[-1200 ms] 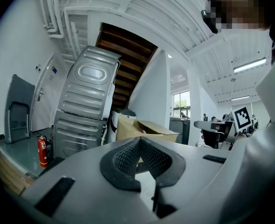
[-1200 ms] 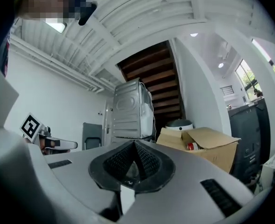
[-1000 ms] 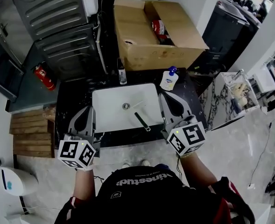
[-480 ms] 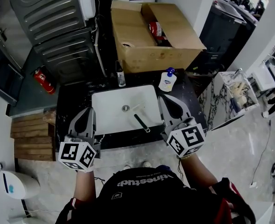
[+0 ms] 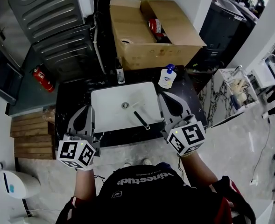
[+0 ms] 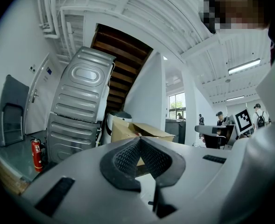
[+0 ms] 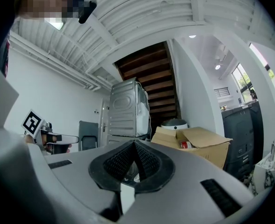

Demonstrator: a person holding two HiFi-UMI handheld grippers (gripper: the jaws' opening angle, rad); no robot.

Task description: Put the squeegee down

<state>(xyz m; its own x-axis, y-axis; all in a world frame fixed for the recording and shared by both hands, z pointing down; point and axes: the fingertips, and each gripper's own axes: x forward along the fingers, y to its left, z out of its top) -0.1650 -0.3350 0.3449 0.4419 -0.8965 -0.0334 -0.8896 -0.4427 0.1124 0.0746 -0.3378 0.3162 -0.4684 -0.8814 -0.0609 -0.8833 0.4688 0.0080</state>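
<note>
We see a dark counter (image 5: pixel 72 104) w/ a white sink (image 5: pixel 107 99) set in its middle. The squeegee (image 5: pixel 141 119) lies in the sink, nr its front right corner, dark handle slanting back toward the drain (image 5: pixel 125 105). Just behind the sink's back right corner stands a soap btl (image 5: pixel 167 77) w/ blue pump. Behind the sink's back edge, approx mid-way, stands a small dark btl (image 5: pixel 121 73). Both are upright on the counter.

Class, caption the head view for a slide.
Left claw and right claw, both shut, flank a squeegee lying in the sink.
</note>
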